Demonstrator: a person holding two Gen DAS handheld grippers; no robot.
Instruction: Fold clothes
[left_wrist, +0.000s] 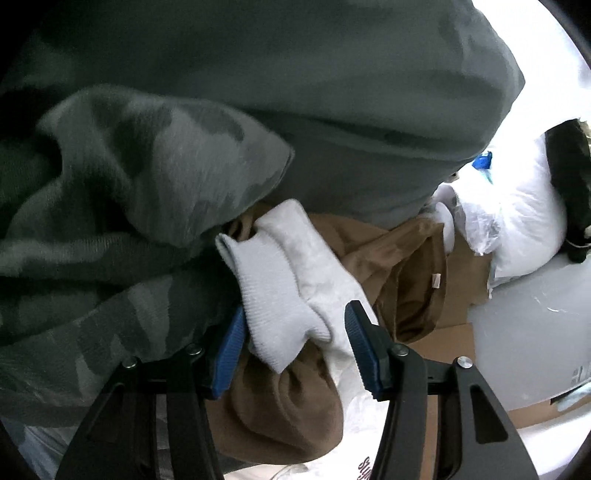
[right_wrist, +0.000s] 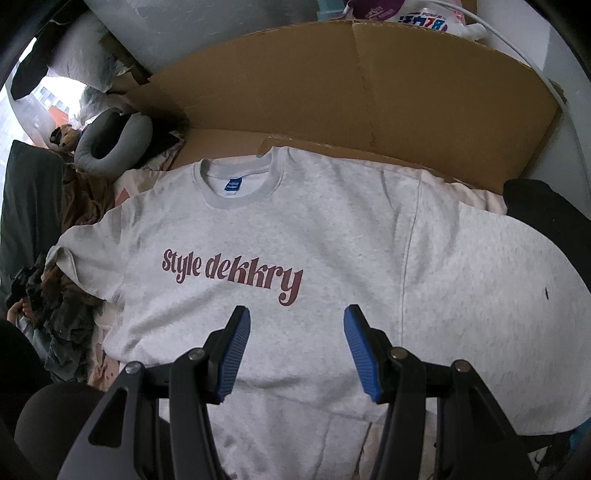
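A light grey sweatshirt (right_wrist: 258, 229) with maroon "Style dekkry" lettering lies flat and face up on cardboard in the right wrist view. My right gripper (right_wrist: 297, 312) hovers above its lower chest, open, with nothing between its blue pads. In the left wrist view a white ribbed sleeve cuff (left_wrist: 266, 295) lies between the jaws of my left gripper (left_wrist: 295, 314). That gripper stands open, and its left pad sits close beside the cuff. A brown garment (left_wrist: 280, 413) is bunched under the cuff. A green camouflage garment (left_wrist: 147, 184) fills the top and left of that view.
Flattened cardboard (right_wrist: 332, 92) lies under and behind the sweatshirt. A grey neck pillow (right_wrist: 110, 144) and a heap of dark clothes (right_wrist: 62, 314) sit to its left. A black item (right_wrist: 546, 206) is at its right. White plastic bags (left_wrist: 517, 221) lie at the right in the left wrist view.
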